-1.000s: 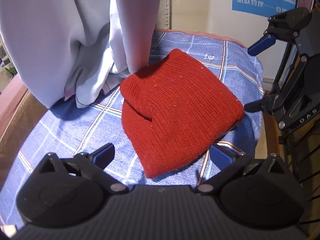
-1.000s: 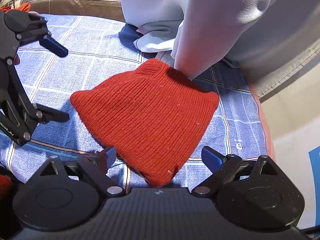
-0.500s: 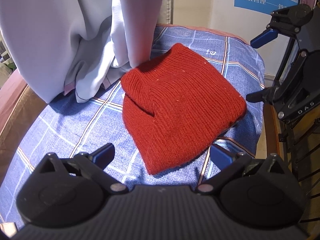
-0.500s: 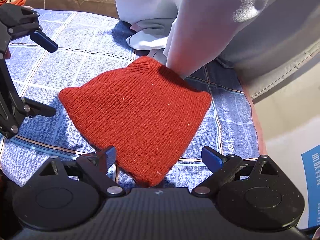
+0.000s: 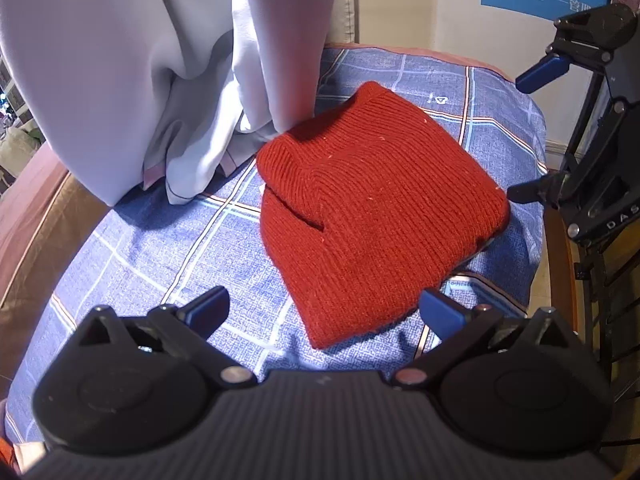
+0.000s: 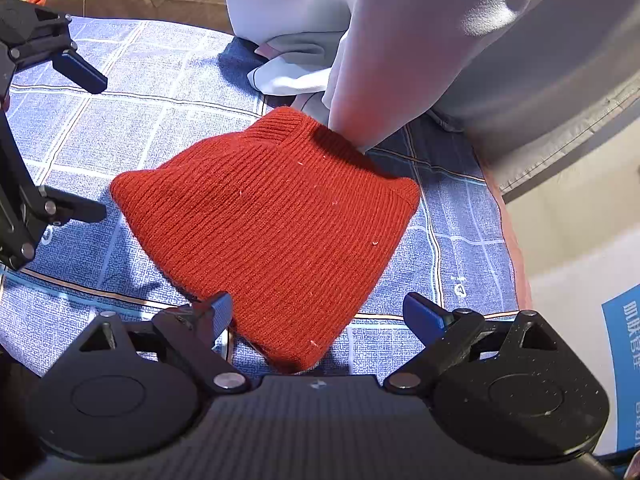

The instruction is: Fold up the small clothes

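Flat on the checked blue cloth [image 5: 160,248] lies the red knitted hat [image 5: 376,216], both hand-held grippers [image 5: 324,312] [image 6: 316,312] gaping empty.

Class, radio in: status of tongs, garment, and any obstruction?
Left tongs open, empty. Right tongs open, empty. Red ribbed knit hat lies flat on blue checked cloth. Pale grey hanging fabric touches hat's far edge.

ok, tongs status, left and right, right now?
Left tongs: open, holding nothing, hat in front of them.
Right tongs: open, holding nothing, hat edge lies between the fingers.
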Tool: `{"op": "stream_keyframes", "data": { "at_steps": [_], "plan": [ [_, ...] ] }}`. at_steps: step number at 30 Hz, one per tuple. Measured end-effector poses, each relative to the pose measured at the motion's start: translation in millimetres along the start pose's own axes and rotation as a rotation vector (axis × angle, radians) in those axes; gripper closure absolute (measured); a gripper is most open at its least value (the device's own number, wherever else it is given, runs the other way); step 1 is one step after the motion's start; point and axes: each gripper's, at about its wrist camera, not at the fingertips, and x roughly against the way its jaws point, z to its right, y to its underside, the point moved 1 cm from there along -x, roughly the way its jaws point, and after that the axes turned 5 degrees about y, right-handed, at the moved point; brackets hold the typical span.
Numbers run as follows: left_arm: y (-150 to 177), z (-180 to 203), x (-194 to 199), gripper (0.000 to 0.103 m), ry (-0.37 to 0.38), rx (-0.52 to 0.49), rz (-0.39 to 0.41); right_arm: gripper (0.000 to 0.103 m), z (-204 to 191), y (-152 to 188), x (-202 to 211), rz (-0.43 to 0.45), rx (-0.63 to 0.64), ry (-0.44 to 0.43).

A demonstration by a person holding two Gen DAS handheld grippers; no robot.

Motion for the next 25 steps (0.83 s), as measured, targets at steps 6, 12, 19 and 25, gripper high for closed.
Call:
{"op": "stream_keyframes", "data": {
  "at_steps": [6,12,19,25],
  "plan": [
    [0.8,0.9,-0.6,0.0,-0.002,-0.015,-0.006,0.0,0.6,0.4,-3.3,-0.003,-0.002,0.002],
    [1.0,-0.7,-2.0,0.0,0.013,0.0,-0.009,0.0,1.1,-0.2,-3.9,-0.002,0.002,0.002],
    [-0.4,-3.3,-2.4,0.0,0.03,0.021,0.003,0.0,0.9,-0.8,-5.2,0.003,0.012,0.018],
    [-0.8,-4.2,0.0,0.0,0.061,0.04,0.027,0.0,0.6,-1.3,-7.9,0.002,0.013,0.019]
  ]
}}
